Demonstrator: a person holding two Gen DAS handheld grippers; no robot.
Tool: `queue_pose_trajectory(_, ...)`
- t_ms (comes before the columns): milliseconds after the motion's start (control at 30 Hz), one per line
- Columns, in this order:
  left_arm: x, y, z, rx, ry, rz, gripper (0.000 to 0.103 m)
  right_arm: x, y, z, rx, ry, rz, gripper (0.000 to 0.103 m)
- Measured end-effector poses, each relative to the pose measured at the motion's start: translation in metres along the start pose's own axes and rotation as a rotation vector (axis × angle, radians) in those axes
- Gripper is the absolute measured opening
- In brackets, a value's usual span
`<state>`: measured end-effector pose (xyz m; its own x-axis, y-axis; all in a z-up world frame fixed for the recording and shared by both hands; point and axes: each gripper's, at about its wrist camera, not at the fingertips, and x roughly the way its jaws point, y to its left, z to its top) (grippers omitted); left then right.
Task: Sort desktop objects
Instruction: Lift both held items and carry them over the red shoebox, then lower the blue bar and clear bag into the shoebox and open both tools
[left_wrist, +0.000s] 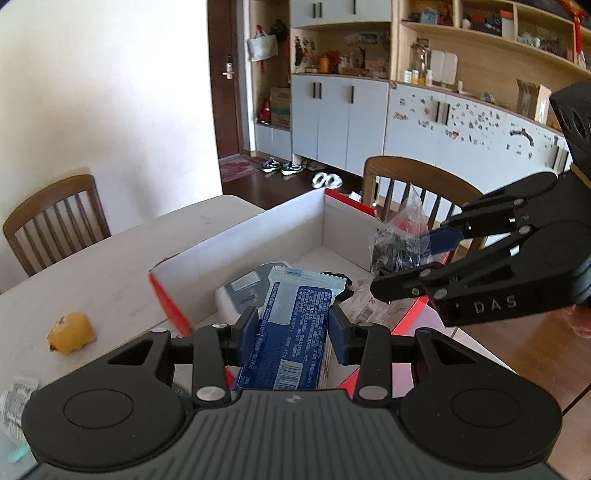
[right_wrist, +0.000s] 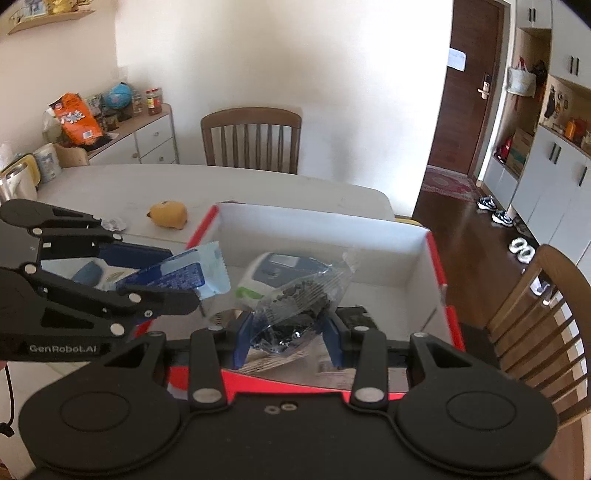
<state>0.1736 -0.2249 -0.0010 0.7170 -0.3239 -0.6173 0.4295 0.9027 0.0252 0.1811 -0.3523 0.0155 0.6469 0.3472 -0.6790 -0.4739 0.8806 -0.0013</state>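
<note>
My left gripper (left_wrist: 293, 332) is shut on a blue and white snack packet (left_wrist: 295, 314), held above the near end of a red box with white inside walls (left_wrist: 258, 229). My right gripper (right_wrist: 290, 332) is shut on a clear bag of dark bits (right_wrist: 295, 302), also above the box (right_wrist: 325, 229). Each gripper shows in the other's view: the right gripper (left_wrist: 406, 264) with the clear bag (left_wrist: 399, 247) comes in from the right, and the left gripper (right_wrist: 183, 277) with the blue packet (right_wrist: 192, 273) comes in from the left.
Inside the box lie a white and grey device (right_wrist: 273, 269), a black item (right_wrist: 356, 317) and papers (left_wrist: 373, 306). A yellow toy (left_wrist: 70, 332) and a small wrapped packet (left_wrist: 14, 398) rest on the white table (left_wrist: 110, 251). Wooden chairs (right_wrist: 251, 140) stand around it.
</note>
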Motion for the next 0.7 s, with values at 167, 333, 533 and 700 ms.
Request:
queue_pose_trajectory(167,0.020,-0.009,0.009,0.037,0.040,-0.025,0.039,0.006,-0.017,0.002,-0.015,0.007,-0.007,0.040)
queue_pose_trajectory(333,0.045,-0.009,0.016,0.062,0.110,-0.056,0.039,0.018,-0.035,0.005,-0.020,0.033,-0.006,0.040)
queue_pose_trajectory(533,0.073,-0.012,0.025,0.111,0.193,-0.094,0.039,0.042,-0.053,0.011,-0.006,0.076,-0.005,0.040)
queue_pose_trajectory(700,0.092,-0.017,0.027,0.150,0.256,-0.123,0.039,0.059,-0.055,0.016,-0.044,0.102,-0.008,0.040)
